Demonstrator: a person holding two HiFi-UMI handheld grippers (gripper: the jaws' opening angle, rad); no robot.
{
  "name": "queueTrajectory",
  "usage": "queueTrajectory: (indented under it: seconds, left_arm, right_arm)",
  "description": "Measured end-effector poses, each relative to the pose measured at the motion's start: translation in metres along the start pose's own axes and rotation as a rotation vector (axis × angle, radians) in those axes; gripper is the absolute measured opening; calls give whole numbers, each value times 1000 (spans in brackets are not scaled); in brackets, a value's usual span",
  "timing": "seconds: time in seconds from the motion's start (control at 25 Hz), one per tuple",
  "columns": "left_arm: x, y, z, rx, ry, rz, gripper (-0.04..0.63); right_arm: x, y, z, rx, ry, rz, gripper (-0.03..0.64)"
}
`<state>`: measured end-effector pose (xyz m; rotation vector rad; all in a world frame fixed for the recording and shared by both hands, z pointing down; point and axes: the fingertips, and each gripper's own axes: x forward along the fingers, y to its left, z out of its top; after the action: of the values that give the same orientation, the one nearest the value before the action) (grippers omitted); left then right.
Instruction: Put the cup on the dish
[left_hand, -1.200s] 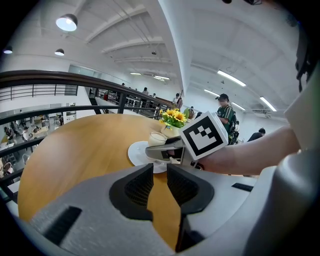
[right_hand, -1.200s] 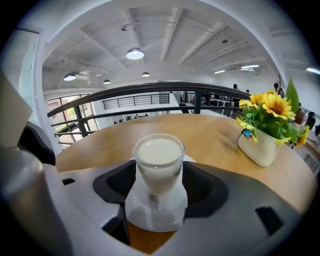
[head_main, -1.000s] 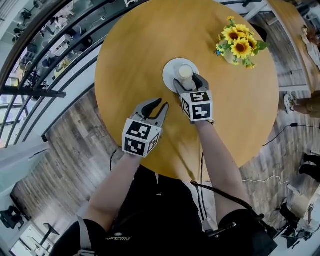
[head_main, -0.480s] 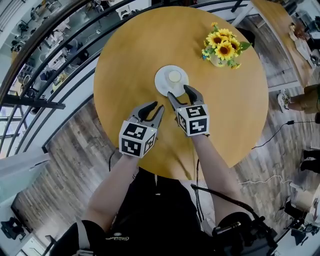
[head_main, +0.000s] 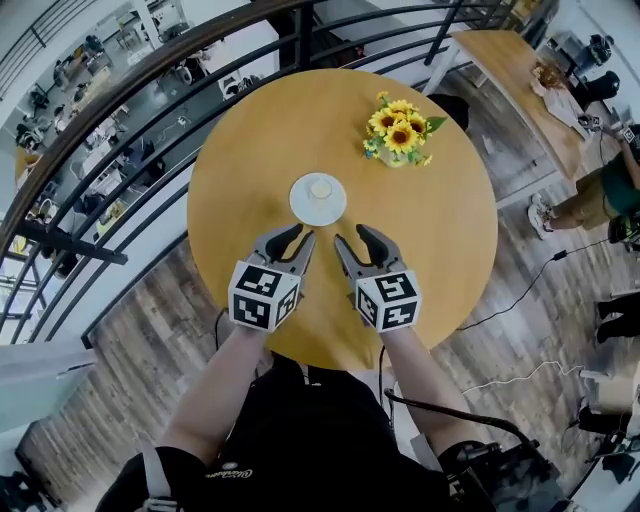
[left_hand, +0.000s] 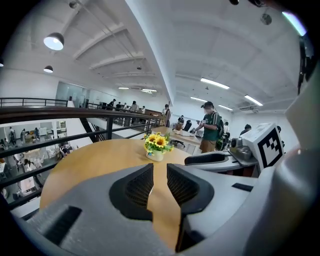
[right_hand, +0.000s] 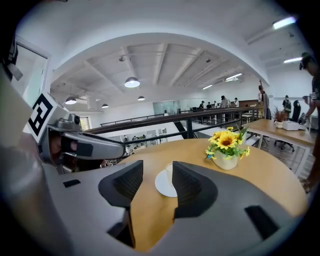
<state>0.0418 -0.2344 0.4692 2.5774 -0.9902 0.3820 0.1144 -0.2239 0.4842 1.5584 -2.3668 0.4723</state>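
Note:
A pale cup (head_main: 320, 187) stands upright on a white dish (head_main: 305, 206) near the middle of the round wooden table (head_main: 440, 235). Both grippers hover above the table's near side, short of the dish and apart from it. My left gripper (head_main: 303, 233) (left_hand: 160, 170) is open by a narrow gap and holds nothing. My right gripper (head_main: 350, 236) (right_hand: 157, 167) is open; its jaws have just been closing, with nothing between them. In the right gripper view the dish (right_hand: 163, 186) and cup (right_hand: 168, 171) lie beyond the jaws, the cup partly hidden by the right finger.
A vase of sunflowers (head_main: 398, 135) (right_hand: 226, 150) (left_hand: 156, 147) stands on the table's far right. A black railing (head_main: 150, 75) curves behind the table over a drop to a lower floor. Another table (head_main: 520, 80) and a person (left_hand: 210, 132) are at the right.
Both grippers pulled back from the dish toward me and rose. The right jaws, earlier wide around the cup, now stand narrower and clear of it. The cup stayed on the dish.

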Motion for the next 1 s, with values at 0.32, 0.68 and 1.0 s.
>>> queueTrajectory:
  seconds: [0.32,0.68,1.0]
  left_arm:
    - [-38,-35,34,74,-56,-46,84]
    - [-66,-57,63,134,-129,-69,84]
    - [-74,-67,58,147,-132,-74,84]
  right_arm:
    - [-61,29,33,-8,-92,-18,127]
    - [-92,49,69,0,-191,-12,100]
    - [-101,63,78,-14,-220,15,92]
